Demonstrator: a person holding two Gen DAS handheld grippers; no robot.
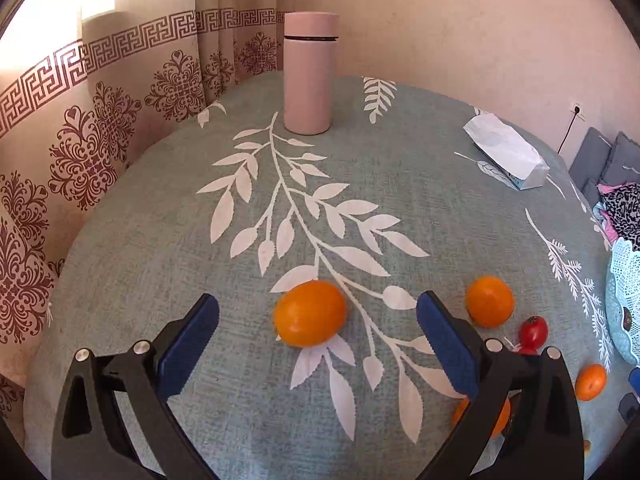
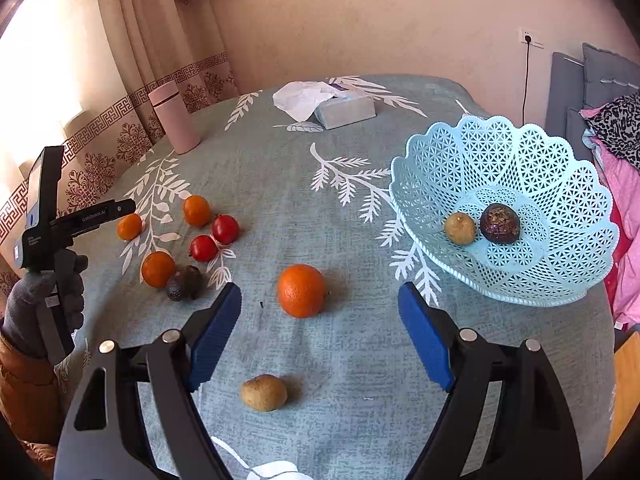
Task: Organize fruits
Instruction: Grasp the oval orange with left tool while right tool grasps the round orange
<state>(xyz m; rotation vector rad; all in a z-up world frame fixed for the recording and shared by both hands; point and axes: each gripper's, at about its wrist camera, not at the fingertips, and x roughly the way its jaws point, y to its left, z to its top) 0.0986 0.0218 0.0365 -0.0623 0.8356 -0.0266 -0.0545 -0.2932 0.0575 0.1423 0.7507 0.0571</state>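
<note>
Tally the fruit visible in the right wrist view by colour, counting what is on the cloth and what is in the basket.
Orange fruit: 4, all on the cloth
Red tomato-like fruit: 2, on the cloth
Dark purplish fruit: 2, one in the basket, one on the cloth
Yellow-brown fruit: 2, one on the cloth, one in the basket
Total: 10

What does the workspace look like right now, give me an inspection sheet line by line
Surface: table under a teal leaf-print cloth.
Job's things: light blue basket holding two fruits; large orange and brownish fruit loose ahead of the right gripper; small oranges and two tomatoes grouped at left.
Clutter: pink flask, tissue pack.
Grippers: left gripper jaws open around an orange, not touching; right gripper jaws open, empty.
Cables: black cord from wall socket.
Surroundings: patterned curtain, wall, bedding at right.
</note>
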